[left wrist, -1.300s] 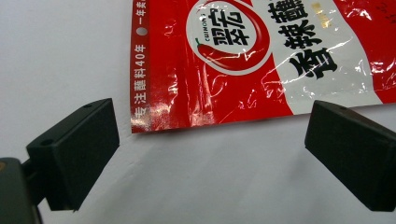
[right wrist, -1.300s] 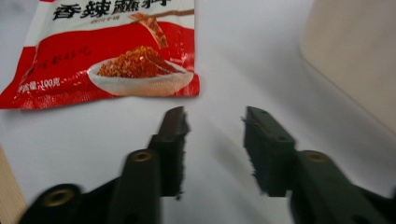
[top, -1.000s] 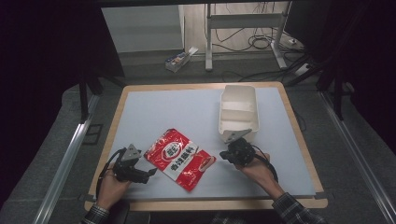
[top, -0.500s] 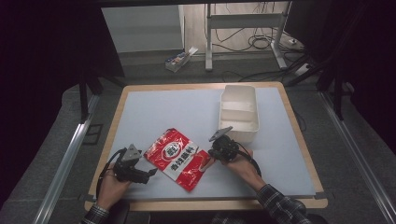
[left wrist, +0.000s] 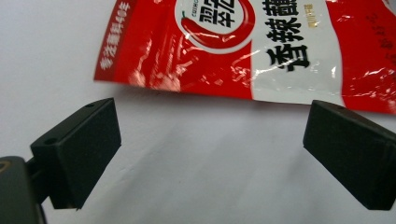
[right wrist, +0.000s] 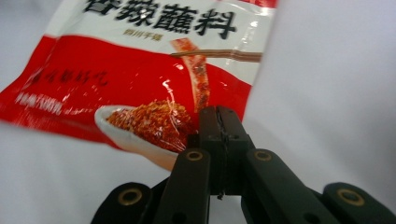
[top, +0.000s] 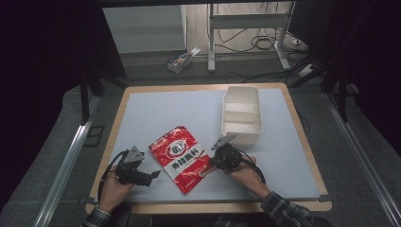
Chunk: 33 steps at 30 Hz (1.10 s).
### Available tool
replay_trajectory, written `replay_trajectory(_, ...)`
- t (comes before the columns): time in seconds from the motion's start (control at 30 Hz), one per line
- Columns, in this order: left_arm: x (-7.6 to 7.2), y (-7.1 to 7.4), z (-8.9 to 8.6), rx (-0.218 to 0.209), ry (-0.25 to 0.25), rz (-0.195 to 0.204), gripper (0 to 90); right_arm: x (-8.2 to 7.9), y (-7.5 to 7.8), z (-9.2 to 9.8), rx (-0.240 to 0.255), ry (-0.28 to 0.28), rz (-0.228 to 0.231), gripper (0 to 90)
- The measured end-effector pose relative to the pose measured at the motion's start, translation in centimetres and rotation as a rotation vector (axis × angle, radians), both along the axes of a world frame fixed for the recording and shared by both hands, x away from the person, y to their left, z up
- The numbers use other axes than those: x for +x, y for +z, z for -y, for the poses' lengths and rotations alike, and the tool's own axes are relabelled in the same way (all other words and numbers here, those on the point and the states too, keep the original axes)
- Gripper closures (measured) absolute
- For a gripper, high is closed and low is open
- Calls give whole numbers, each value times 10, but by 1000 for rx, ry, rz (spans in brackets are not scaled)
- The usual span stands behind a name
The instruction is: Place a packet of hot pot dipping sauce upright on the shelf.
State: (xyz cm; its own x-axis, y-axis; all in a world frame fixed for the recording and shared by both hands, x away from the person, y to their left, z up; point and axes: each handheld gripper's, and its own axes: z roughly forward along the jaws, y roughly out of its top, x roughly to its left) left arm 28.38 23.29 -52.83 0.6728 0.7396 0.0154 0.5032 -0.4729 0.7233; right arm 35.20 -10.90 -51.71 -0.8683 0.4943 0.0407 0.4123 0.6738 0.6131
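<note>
high view: red seasoning pouch (top: pixel 181 157) lies flat on the pale table mat (top: pixel 189 113), near the front edge, slightly left of centre, long axis running from about 11 to 5 o'clock. my right gripper (top: pixel 213 163) sits at the pouch's 3 o'clock edge, tips at the pouch's right side; my right hand (top: pixel 243 170) behind it at 4 o'clock. my left gripper (top: pixel 152 176) rests on the mat at the pouch's 8 o'clock, tips just beside the pouch's lower left edge, not touching as far as i can tell; left hand (top: pixel 113 187) behind it. white divided bin (top: pixel 241 116) stands at the pouch's 2 o'clock, well apart from it, close to my right gripper's far side.

left gripper view: my jaws stand wide apart with bare mat between them, nothing held; the pouch's edge (left wrist: pixel 243 51) lies ahead at 12 o'clock, just past the tips.

right gripper view: my jaws are pressed together, no gap showing. the pouch (right wrist: pixel 140 79) fills 10 to 12 o'clock, its lower corner right at the tips; whether a sliver of foil is pinched between the pads is blurry, so i can't tell if it is gripped or only touched.
</note>
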Motion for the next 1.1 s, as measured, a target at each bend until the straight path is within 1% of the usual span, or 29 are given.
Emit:
replay_trajectory(0.17,1,0,1,-16,3,-21,42,-6,0,-2,6,22,-16,896)
replay_trajectory(0.2,1,0,1,-28,6,-31,42,-9,0,-2,14,40,-28,896)
replay_trajectory(0.23,1,0,1,-28,6,-31,42,-9,0,-2,14,40,-28,896)
replay_trajectory(0.27,1,0,1,-33,9,-35,42,-11,0,-3,20,46,-41,896)
replay_trajectory(0.37,1,1,1,-39,16,-44,42,-16,-1,-5,27,68,-53,896)
replay_trajectory(0.4,2,1,1,-42,19,-50,42,-19,-1,-8,32,85,-62,896)
replay_trajectory(0.47,2,1,1,-44,21,-53,43,-22,-1,-10,32,106,-63,897)
replay_trajectory(0.5,2,1,1,-44,23,-55,43,-22,-1,-10,32,106,-63,897)
replay_trajectory(0.53,2,1,2,-42,26,-57,47,-25,-2,-13,38,135,-65,897)
replay_trajectory(0.57,2,1,2,-42,26,-57,48,-25,-2,-13,38,135,-65,897)
replay_trajectory(0.6,2,1,2,-40,26,-59,50,-29,-2,-17,31,157,-53,896)
replay_trajectory(0.77,2,1,3,-44,31,-64,52,-33,-3,-22,38,181,-58,897)
replay_trajectory(0.83,3,1,3,-44,28,-64,53,-36,-3,-26,41,200,-61,896)
replay_trajectory(0.87,3,1,3,-43,28,-65,54,-40,-3,-29,36,212,-52,897)
replay_trajectory(0.9,3,1,3,-43,28,-65,55,-40,-3,-29,36,212,-52,897)
replay_trajectory(0.93,3,1,4,-46,34,-70,55,-43,-4,-34,39,229,-54,897)
replay_trajectory(1.1,5,2,4,-45,28,-66,56,-47,-4,-44,38,245,-44,896)
